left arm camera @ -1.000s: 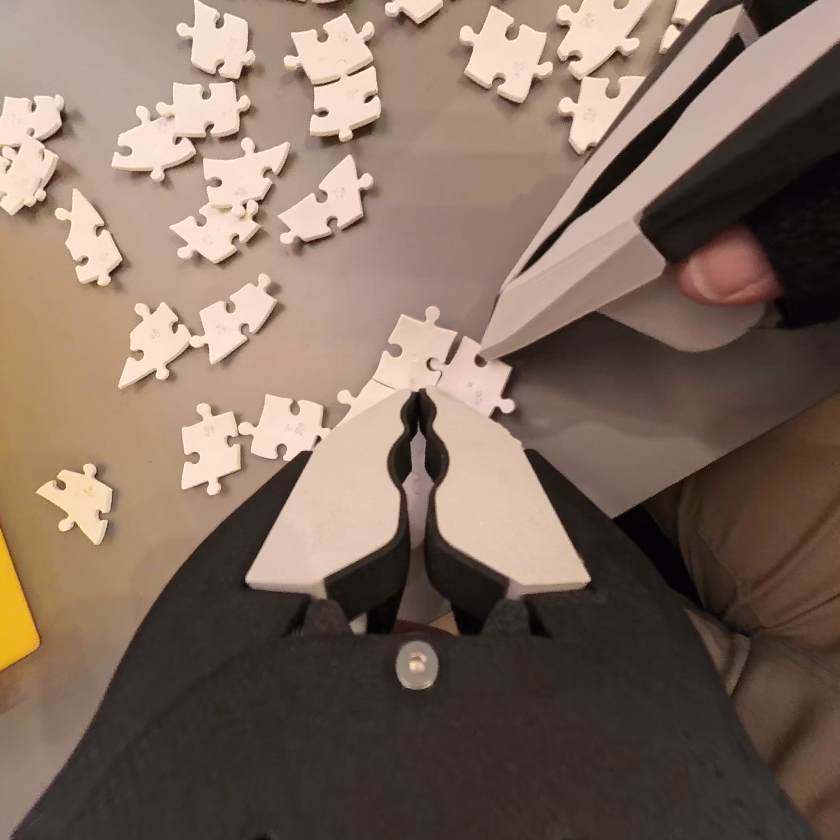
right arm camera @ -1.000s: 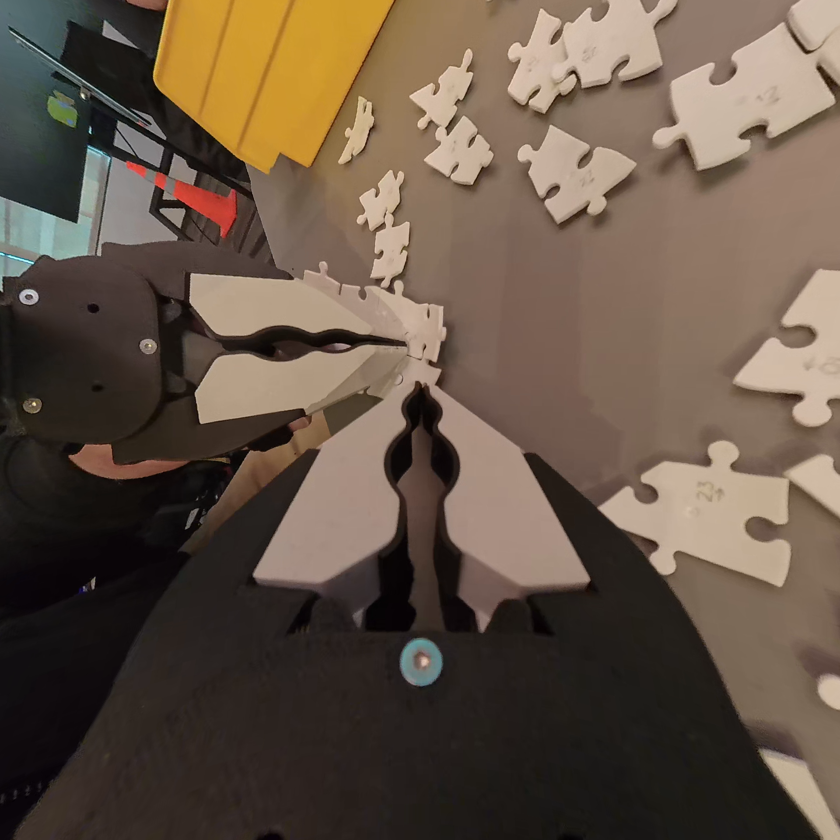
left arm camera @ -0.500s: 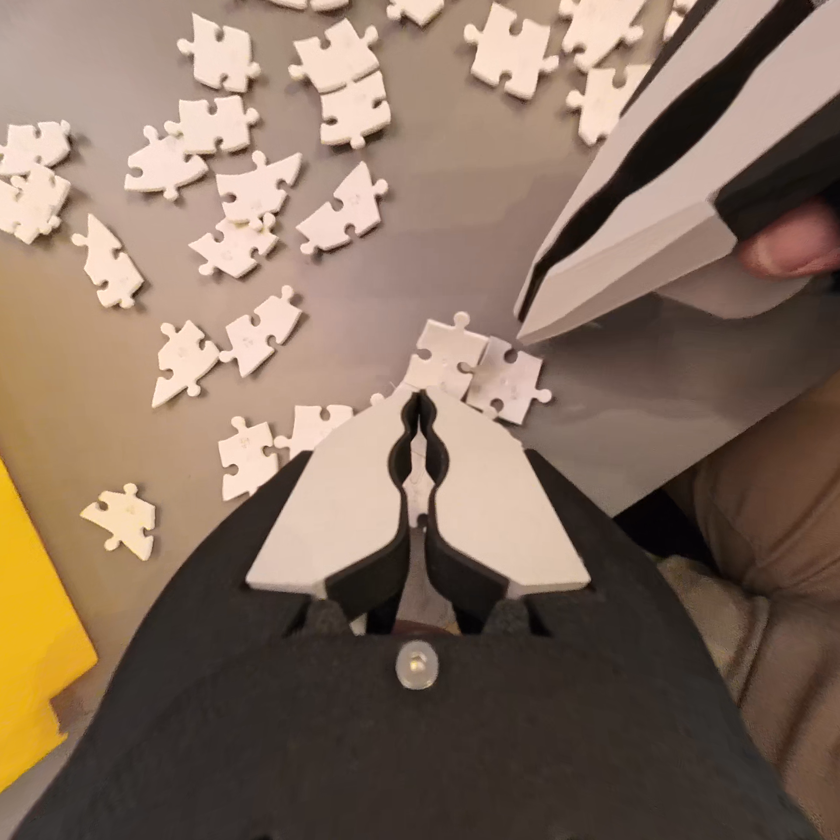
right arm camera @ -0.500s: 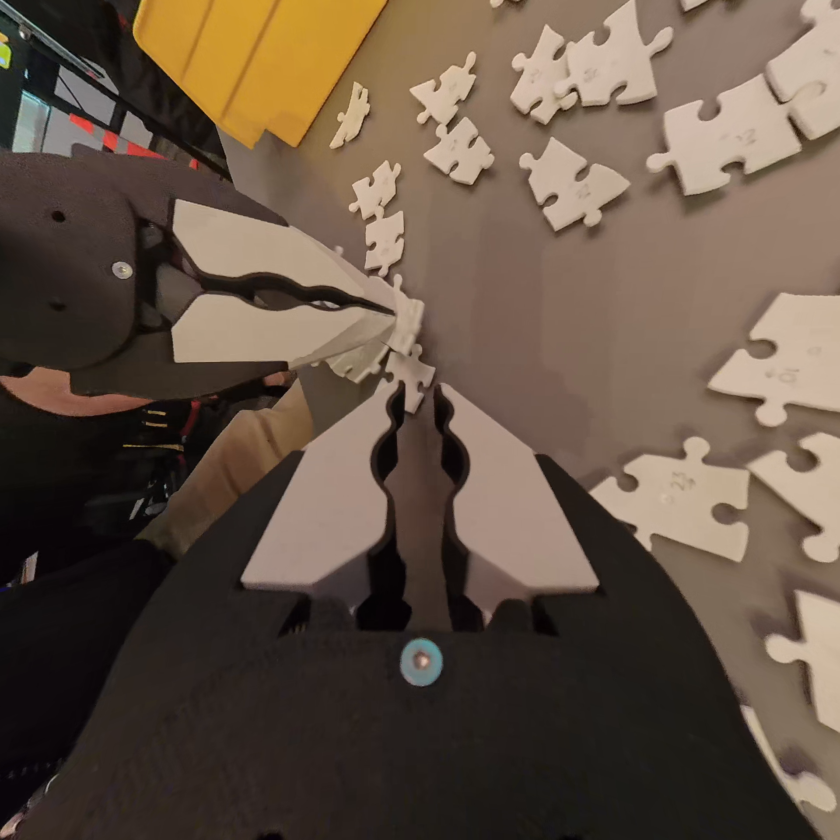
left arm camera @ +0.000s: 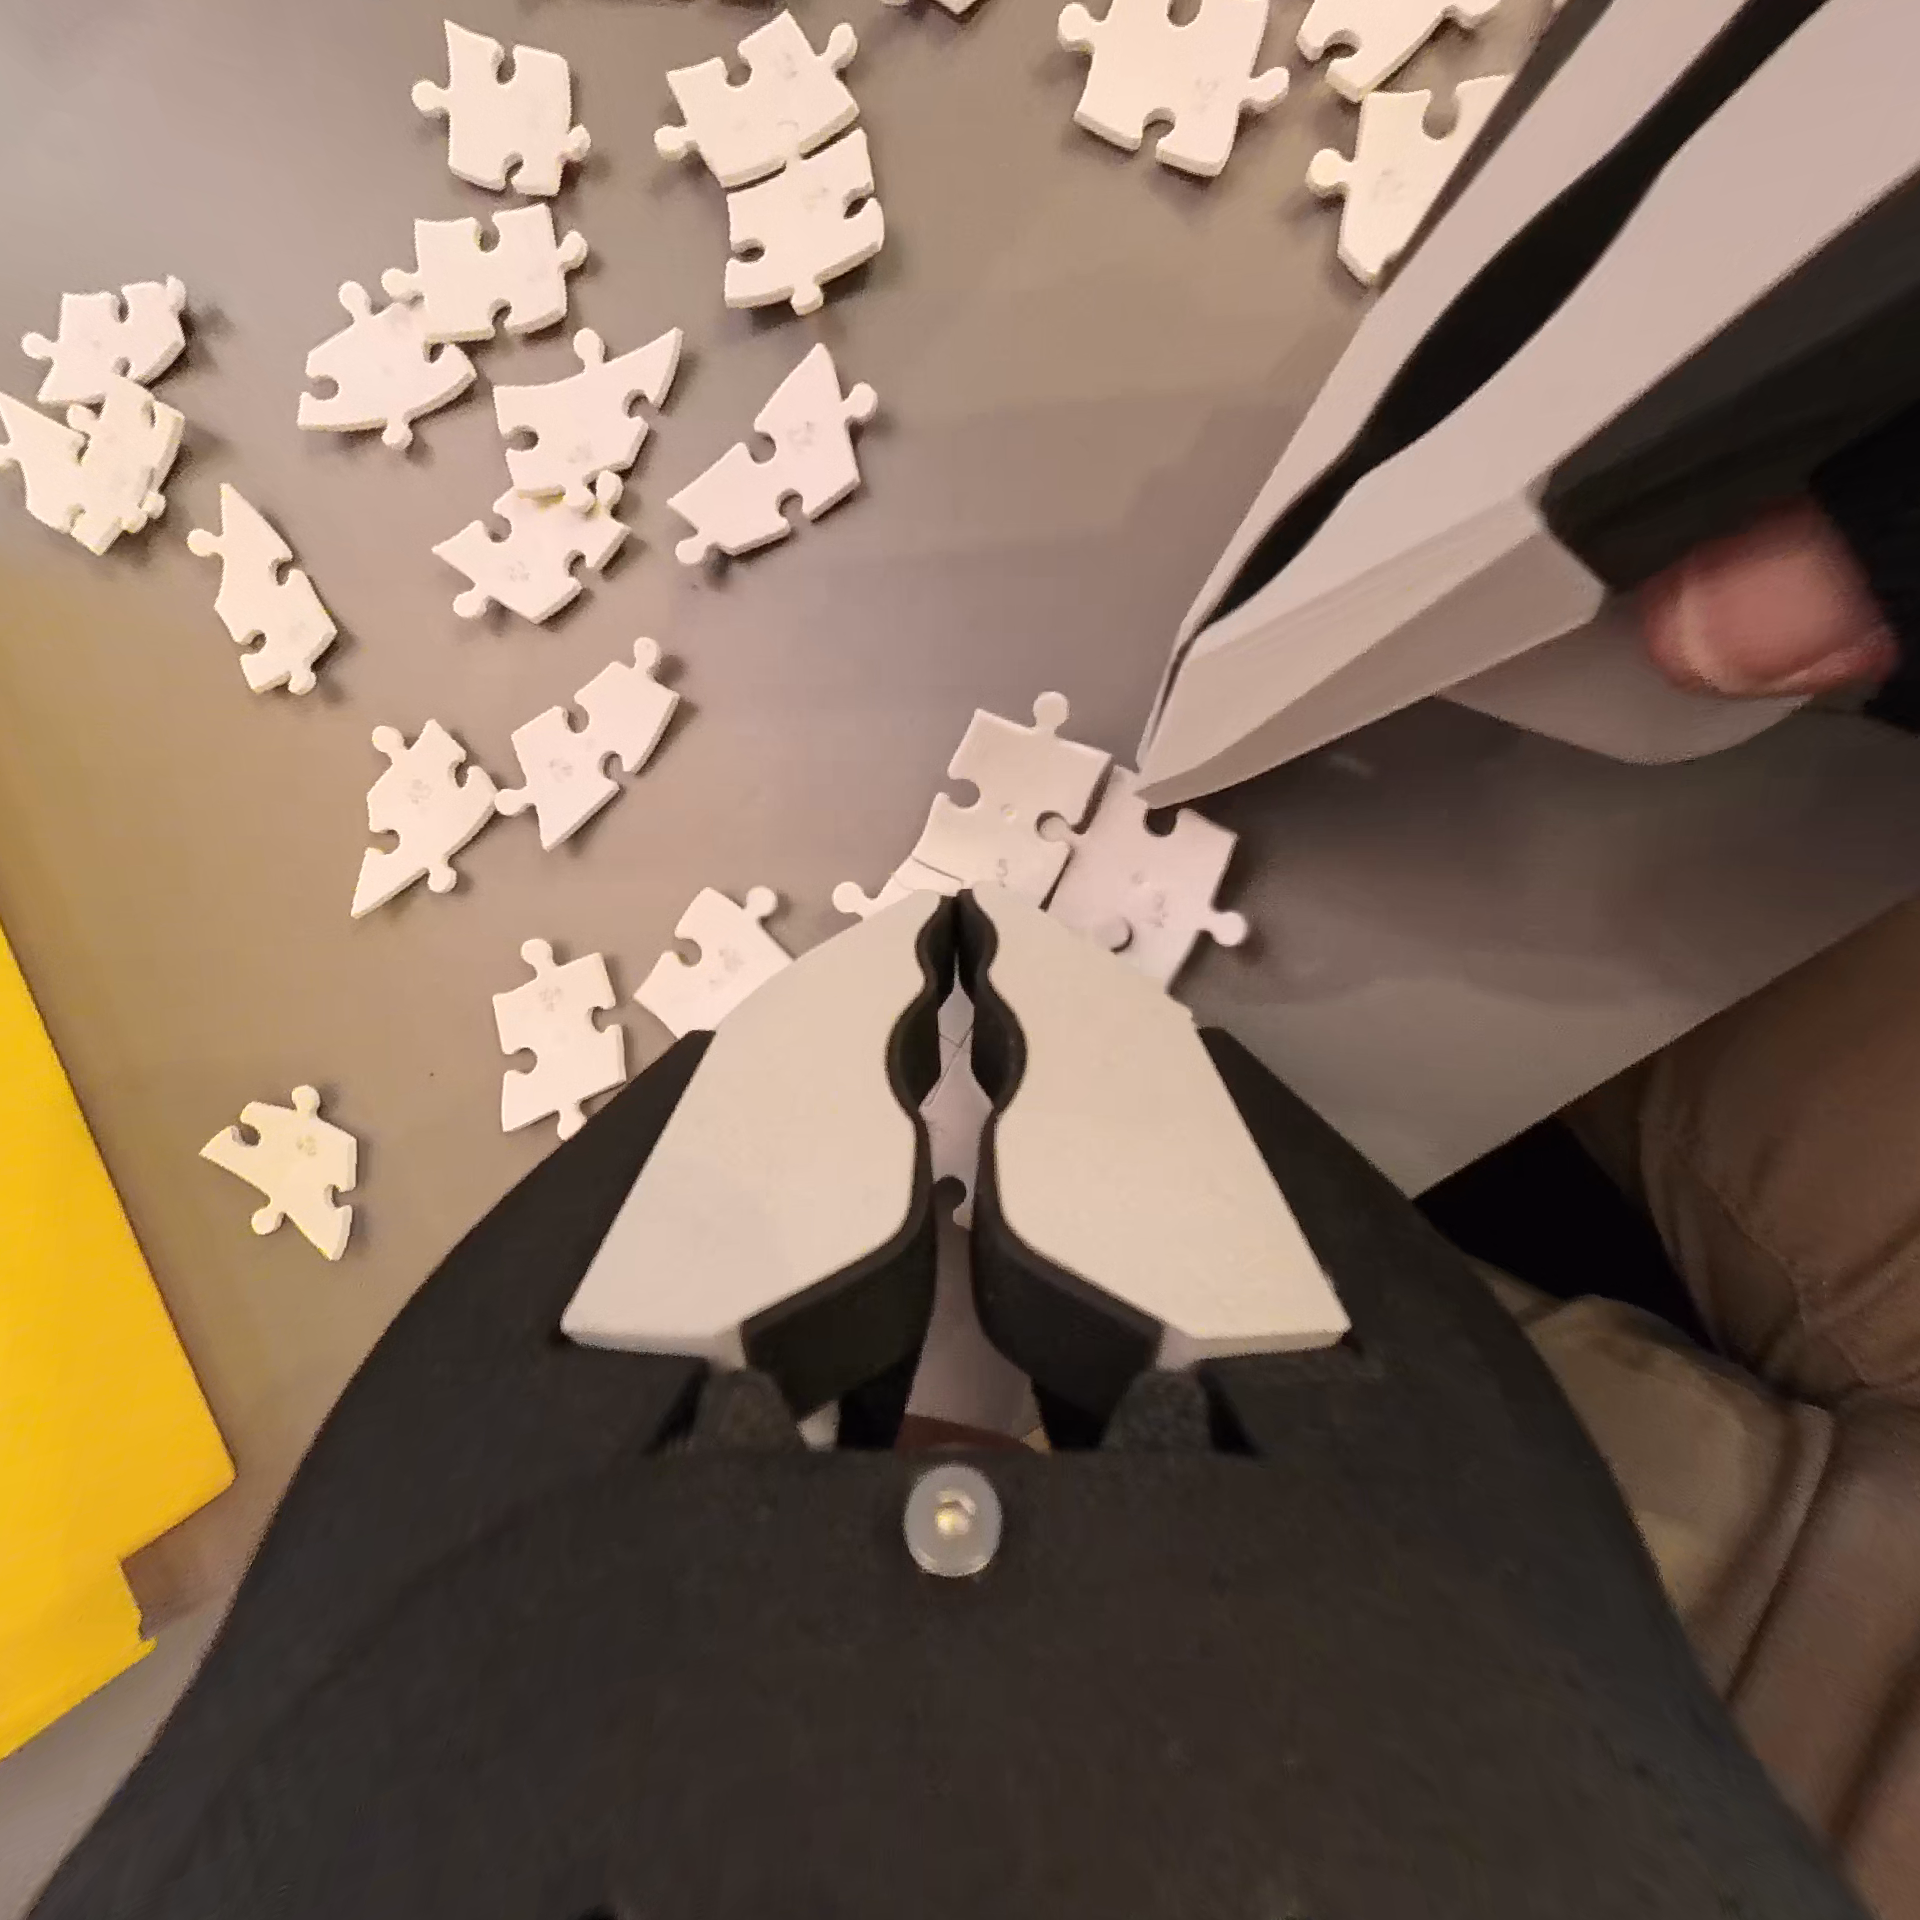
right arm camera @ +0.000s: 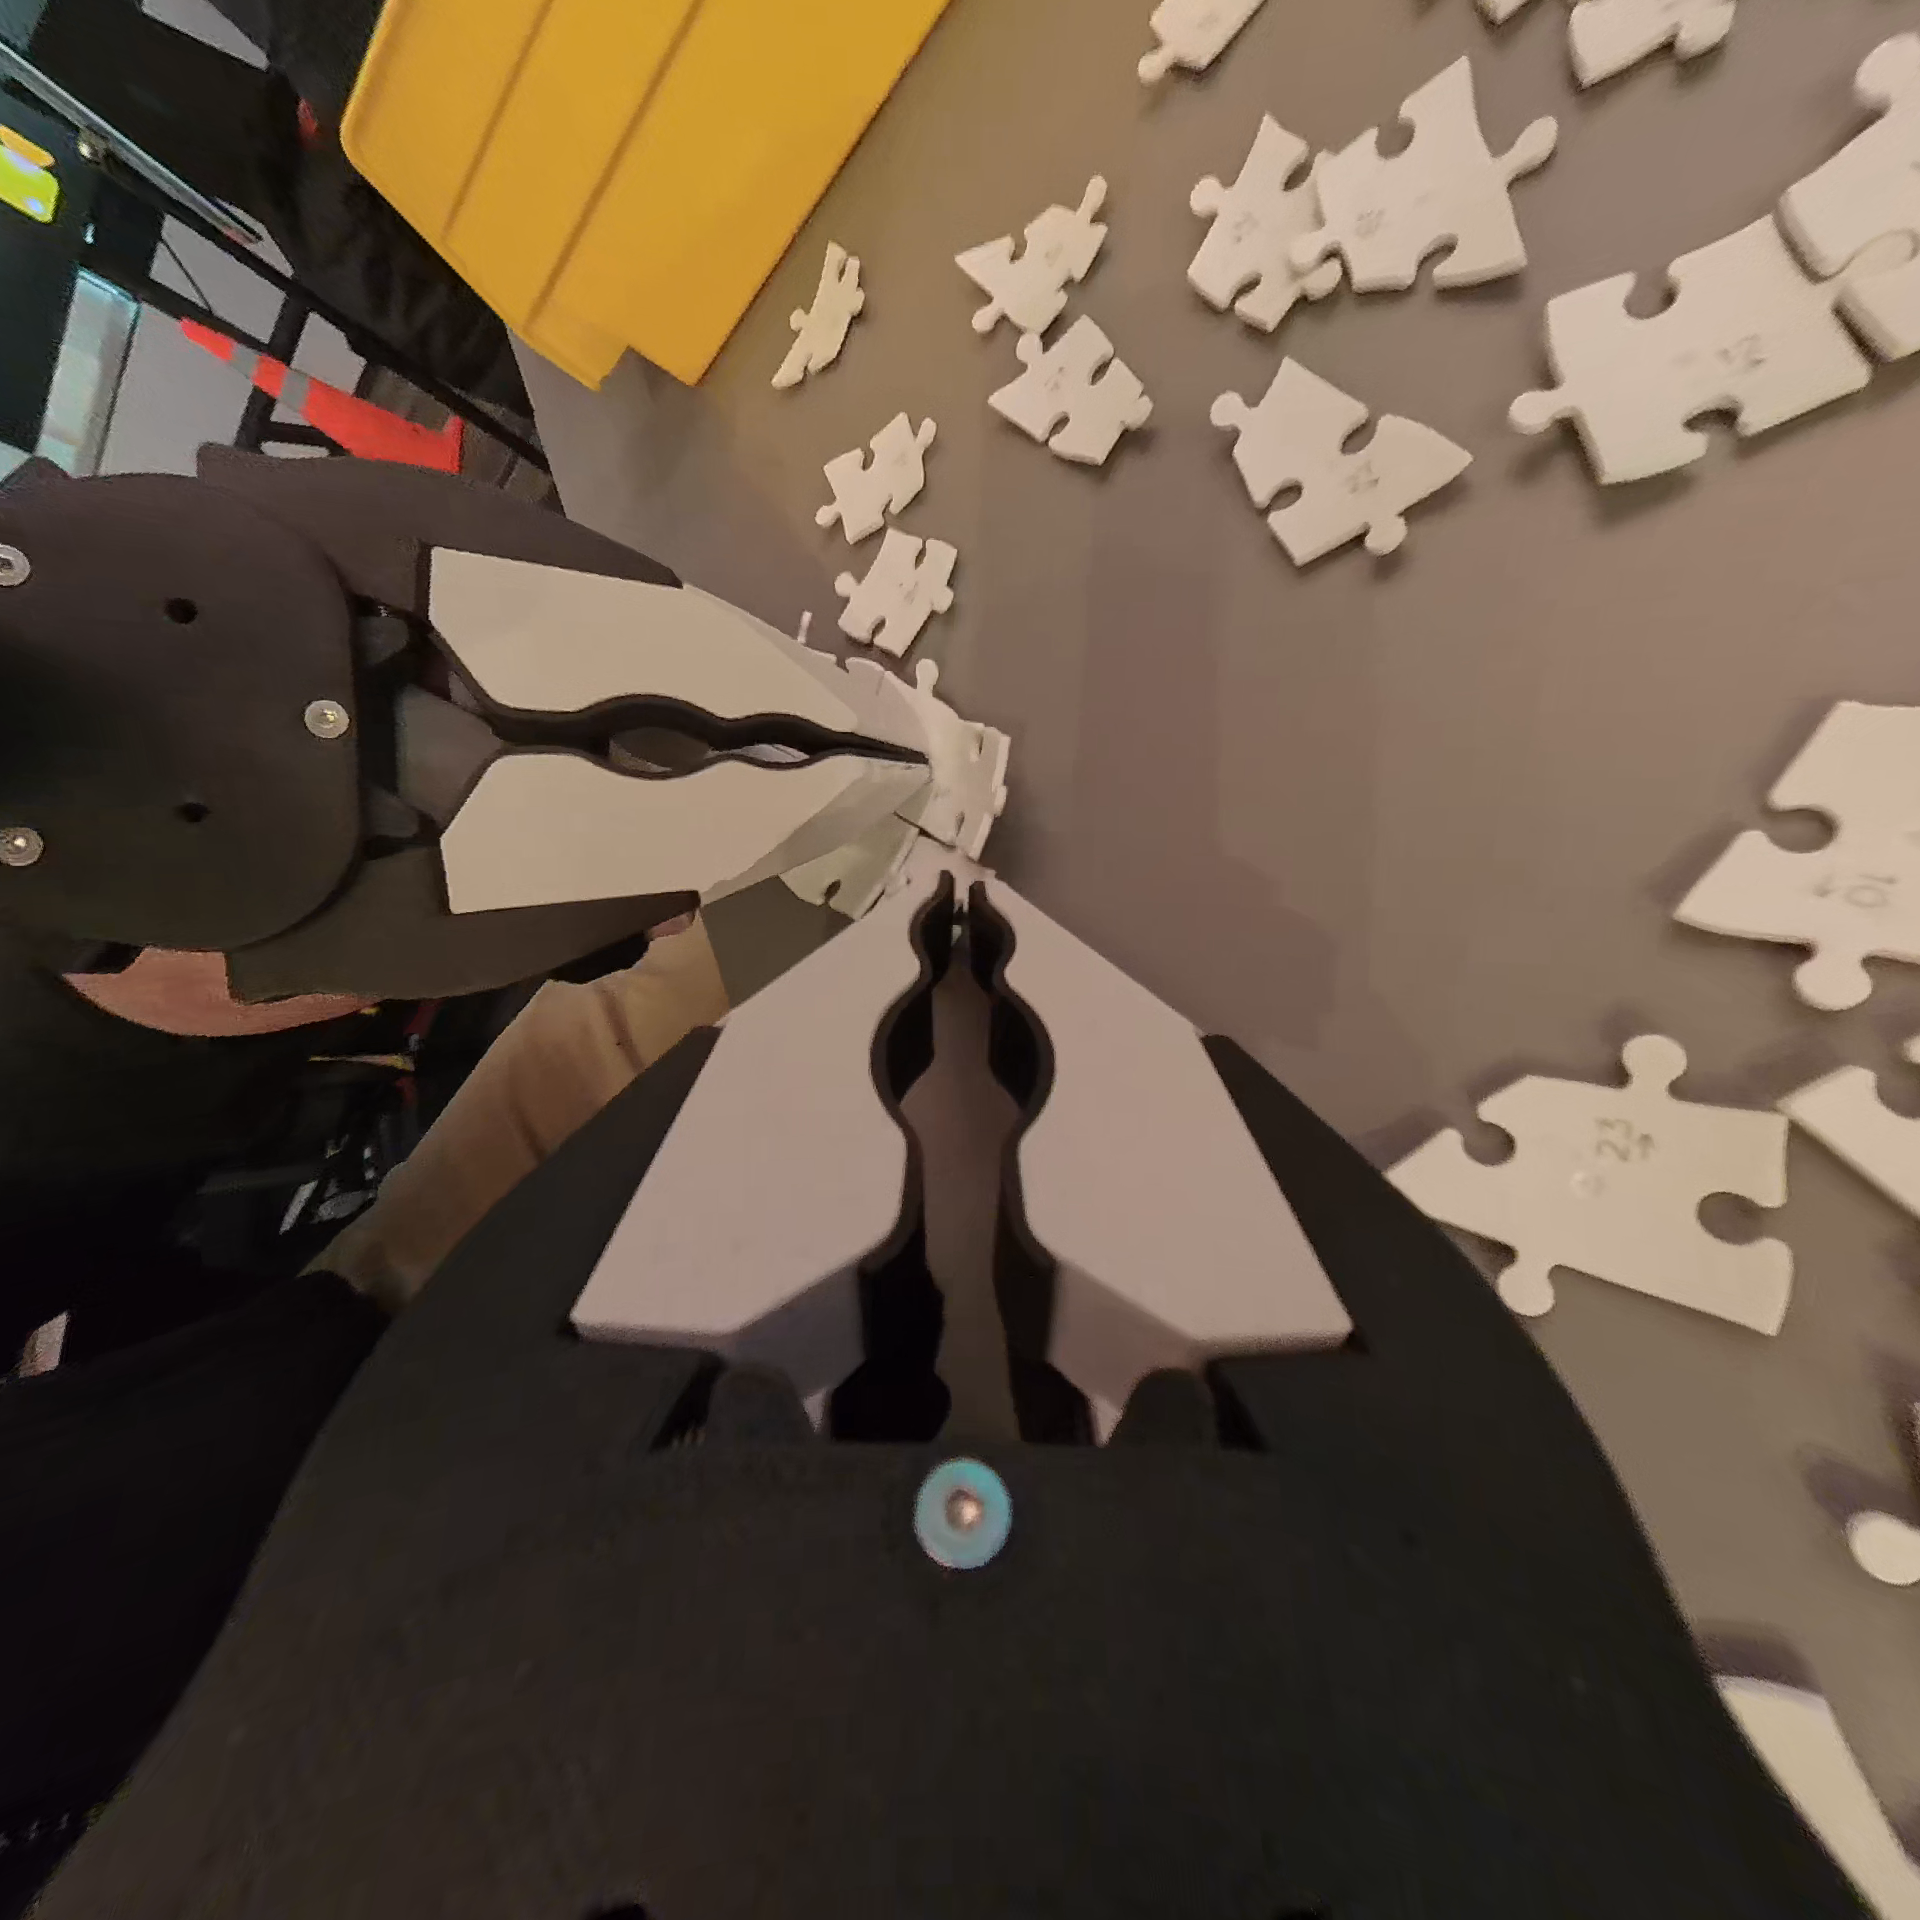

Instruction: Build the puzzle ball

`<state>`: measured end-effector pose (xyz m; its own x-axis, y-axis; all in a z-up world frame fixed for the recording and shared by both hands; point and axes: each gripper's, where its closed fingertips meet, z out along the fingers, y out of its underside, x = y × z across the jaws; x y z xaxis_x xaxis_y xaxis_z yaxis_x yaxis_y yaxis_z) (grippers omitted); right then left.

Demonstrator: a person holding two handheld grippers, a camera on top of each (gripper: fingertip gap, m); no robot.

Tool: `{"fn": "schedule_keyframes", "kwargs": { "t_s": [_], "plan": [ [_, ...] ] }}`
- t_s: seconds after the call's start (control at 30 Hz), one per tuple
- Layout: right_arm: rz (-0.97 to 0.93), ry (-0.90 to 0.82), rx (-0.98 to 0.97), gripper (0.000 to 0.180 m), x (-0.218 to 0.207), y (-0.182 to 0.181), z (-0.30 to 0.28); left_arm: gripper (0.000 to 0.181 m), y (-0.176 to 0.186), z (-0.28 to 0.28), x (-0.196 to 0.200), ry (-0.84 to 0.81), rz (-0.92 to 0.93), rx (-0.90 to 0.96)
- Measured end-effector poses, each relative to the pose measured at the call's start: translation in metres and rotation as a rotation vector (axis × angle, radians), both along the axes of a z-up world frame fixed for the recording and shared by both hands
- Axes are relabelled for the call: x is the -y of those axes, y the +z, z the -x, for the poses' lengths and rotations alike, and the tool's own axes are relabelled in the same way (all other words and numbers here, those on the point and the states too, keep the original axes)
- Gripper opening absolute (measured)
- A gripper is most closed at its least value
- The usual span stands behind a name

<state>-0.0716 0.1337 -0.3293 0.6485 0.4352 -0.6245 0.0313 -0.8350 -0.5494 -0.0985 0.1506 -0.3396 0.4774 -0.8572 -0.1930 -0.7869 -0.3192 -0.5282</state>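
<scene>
My left gripper (left arm camera: 956,906) is shut on a small curved cluster of joined white puzzle pieces (left arm camera: 1013,810), held near the table's front edge. White shows through the gap between its jaws. A further white piece (left arm camera: 1153,883) sits at the cluster's right side. My right gripper (left arm camera: 1158,795) comes in from the upper right, and its closed tips touch that piece's upper corner. In the right wrist view my right gripper (right arm camera: 961,891) is shut, with its tips just below the cluster (right arm camera: 971,774). The left gripper (right arm camera: 914,758) holds the cluster from the left.
Many loose white puzzle pieces (left arm camera: 769,468) lie scattered over the grey table (left arm camera: 1039,416), and some are joined in pairs (right arm camera: 1371,218). A yellow bin (left arm camera: 73,1299) stands at the left and also shows in the right wrist view (right arm camera: 623,156). The table edge and a person's leg (left arm camera: 1714,1195) are at the lower right. Both grippers' tips are close together, under 4 cm apart.
My right gripper opened a little and drew back half a second ago. It has now closed again and come back against the piece at the cluster's side. My left gripper kept its hold.
</scene>
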Motion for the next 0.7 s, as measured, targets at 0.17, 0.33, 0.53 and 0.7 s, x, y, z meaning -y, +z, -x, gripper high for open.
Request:
{"fn": "schedule_keyframes", "kwargs": {
  "t_s": [0.17, 0.33, 0.53, 0.7],
  "plan": [
    [-0.009, 0.011, 0.008, 0.022, -0.004, 0.002, 0.0, 0.0, 0.0, 0.0, 0.0, -0.003, 0.002, -0.007],
    [0.069, 0.051, -0.015, 0.016, 0.009, -0.002, 0.005, 0.0, 0.0, 0.0, 0.0, 0.005, 0.003, 0.0],
    [0.114, 0.029, -0.054, 0.004, 0.008, -0.006, 0.015, 0.0, 0.0, 0.0, 0.0, 0.011, 0.003, 0.012],
    [0.082, -0.002, -0.046, 0.001, 0.003, -0.004, 0.01, 0.0, 0.0, 0.0, 0.0, 0.011, 0.008, 0.026]
  ]
}}
